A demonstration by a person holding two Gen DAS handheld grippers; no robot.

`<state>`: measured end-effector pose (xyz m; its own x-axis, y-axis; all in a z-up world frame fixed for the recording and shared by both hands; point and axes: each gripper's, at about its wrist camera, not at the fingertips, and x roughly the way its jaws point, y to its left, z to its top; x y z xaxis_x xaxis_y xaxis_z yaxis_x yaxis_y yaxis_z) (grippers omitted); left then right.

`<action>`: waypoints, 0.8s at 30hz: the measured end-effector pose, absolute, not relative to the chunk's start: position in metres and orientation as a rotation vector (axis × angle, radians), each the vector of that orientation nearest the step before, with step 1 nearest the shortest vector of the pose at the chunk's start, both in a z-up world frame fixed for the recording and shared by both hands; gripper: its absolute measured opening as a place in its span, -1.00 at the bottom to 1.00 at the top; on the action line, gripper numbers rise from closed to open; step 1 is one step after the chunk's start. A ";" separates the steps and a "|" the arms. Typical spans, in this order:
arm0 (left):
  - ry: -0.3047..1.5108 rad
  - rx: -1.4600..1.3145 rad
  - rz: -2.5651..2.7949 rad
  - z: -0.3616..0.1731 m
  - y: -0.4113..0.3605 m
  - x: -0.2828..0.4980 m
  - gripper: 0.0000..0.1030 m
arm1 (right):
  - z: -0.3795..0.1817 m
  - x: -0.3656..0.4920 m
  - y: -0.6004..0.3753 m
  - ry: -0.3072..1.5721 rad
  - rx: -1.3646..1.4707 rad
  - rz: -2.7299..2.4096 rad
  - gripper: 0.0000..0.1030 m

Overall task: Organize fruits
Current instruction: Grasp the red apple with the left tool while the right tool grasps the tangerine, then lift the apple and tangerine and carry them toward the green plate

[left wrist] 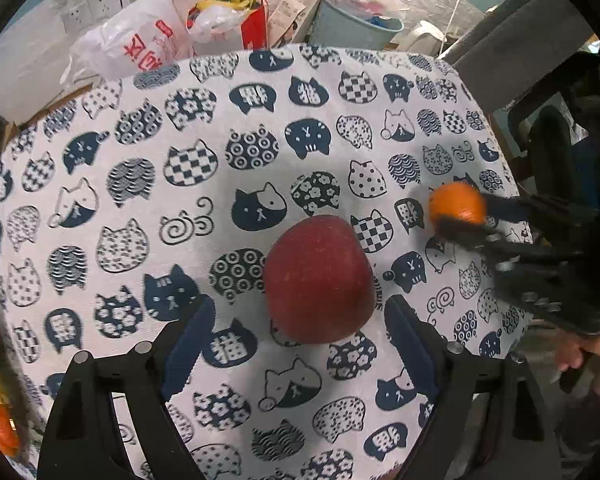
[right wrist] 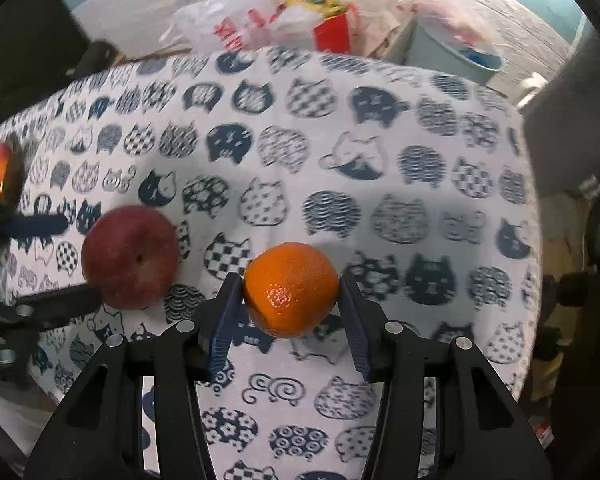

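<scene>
Right gripper (right wrist: 291, 300): clenched on the orange (right wrist: 291, 294), pads against both its sides, a hold fit for lifting.
Left gripper (left wrist: 296, 344): released, its fingers wide on either side of the apple (left wrist: 319, 278) — apparently lined up to grasp.
Apple: resting on the cat-print cloth (left wrist: 140, 200) — beside the orange.

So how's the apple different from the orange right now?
The apple is dark red and larger; the orange is bright orange and smaller. The left gripper stands open around the apple, not touching it, while the right gripper has closed onto the orange. Both are round fruits over the cat-print tablecloth.
</scene>
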<state>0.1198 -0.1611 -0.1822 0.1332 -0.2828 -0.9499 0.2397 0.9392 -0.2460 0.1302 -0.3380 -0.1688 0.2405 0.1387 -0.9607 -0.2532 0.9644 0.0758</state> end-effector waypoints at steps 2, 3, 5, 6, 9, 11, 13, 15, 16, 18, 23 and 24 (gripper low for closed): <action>1.400 -0.062 -0.376 -0.189 -0.164 0.122 0.71 | -0.163 0.128 -0.343 1.289 -0.101 0.253 -0.07; 1.404 -0.078 -0.375 -0.192 -0.165 0.124 0.71 | -0.161 0.128 -0.345 1.285 -0.102 0.250 -0.07; 1.413 -0.100 -0.367 -0.196 -0.169 0.126 0.71 | -0.160 0.127 -0.350 1.281 -0.095 0.247 -0.07; 1.416 -0.101 -0.363 -0.197 -0.170 0.127 0.71 | -0.157 0.125 -0.352 1.282 -0.091 0.248 -0.07; 1.421 -0.101 -0.353 -0.202 -0.174 0.130 0.71 | -0.158 0.125 -0.355 1.285 -0.090 0.247 -0.07; 1.420 -0.110 -0.347 -0.204 -0.176 0.132 0.71 | -0.160 0.126 -0.353 1.286 -0.090 0.249 -0.07; 1.415 -0.122 -0.335 -0.206 -0.174 0.134 0.70 | -0.160 0.126 -0.351 1.286 -0.091 0.251 -0.07; 1.408 -0.131 -0.338 -0.207 -0.173 0.136 0.58 | -0.162 0.126 -0.350 1.290 -0.093 0.251 -0.07; 1.408 -0.134 -0.348 -0.208 -0.172 0.137 0.48 | -0.162 0.127 -0.349 1.291 -0.093 0.251 -0.07; 1.408 -0.148 -0.381 -0.208 -0.170 0.137 0.31 | -0.164 0.127 -0.348 1.295 -0.094 0.253 -0.07; 1.393 -0.098 -0.397 -0.205 -0.174 0.132 0.26 | -0.163 0.129 -0.344 1.293 -0.099 0.256 -0.07; 1.392 -0.092 -0.399 -0.205 -0.175 0.132 0.26 | -0.163 0.129 -0.343 1.291 -0.100 0.258 -0.07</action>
<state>0.1315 -0.1749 -0.2050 0.1235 -0.3263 -0.9372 0.2192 0.9300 -0.2950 0.1286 -0.3428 -0.1630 0.2518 0.1337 -0.9585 -0.2453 0.9669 0.0704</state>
